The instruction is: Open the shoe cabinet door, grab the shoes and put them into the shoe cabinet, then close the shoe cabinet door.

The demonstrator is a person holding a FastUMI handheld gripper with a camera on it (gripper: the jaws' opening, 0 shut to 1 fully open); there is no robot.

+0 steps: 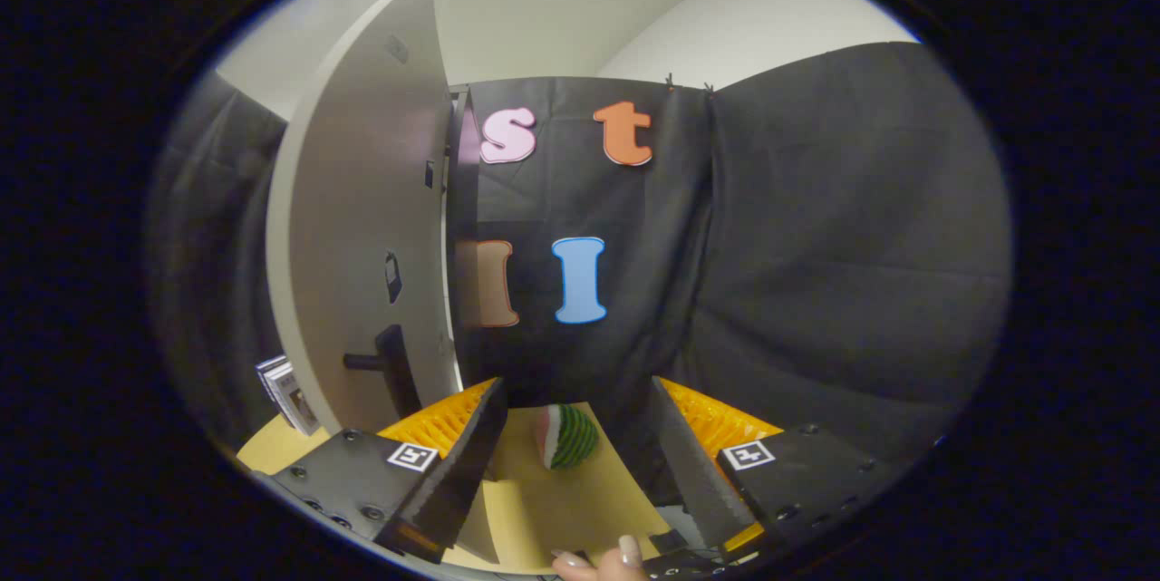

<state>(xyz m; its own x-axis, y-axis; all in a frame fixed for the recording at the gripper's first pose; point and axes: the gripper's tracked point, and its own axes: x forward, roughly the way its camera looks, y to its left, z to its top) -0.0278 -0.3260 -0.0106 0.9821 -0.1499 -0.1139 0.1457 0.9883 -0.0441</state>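
Observation:
My gripper (580, 436) is open, its two fingers (471, 454) spread wide with nothing held between them. To the left and just beyond the left finger stands the shoe cabinet door (367, 227), a tall pale panel swung open edge-on to me, with a dark handle (391, 368) low on it. The cabinet's inside is hidden behind the door. Ahead between the fingers a watermelon-slice toy (566, 436) lies on the tan tabletop (571, 508).
A person's fingertips (603, 558) show at the near edge, between the fingers. Several booklets (288, 392) lean at the foot of the door on the left. Black cloth walls close off the back and right.

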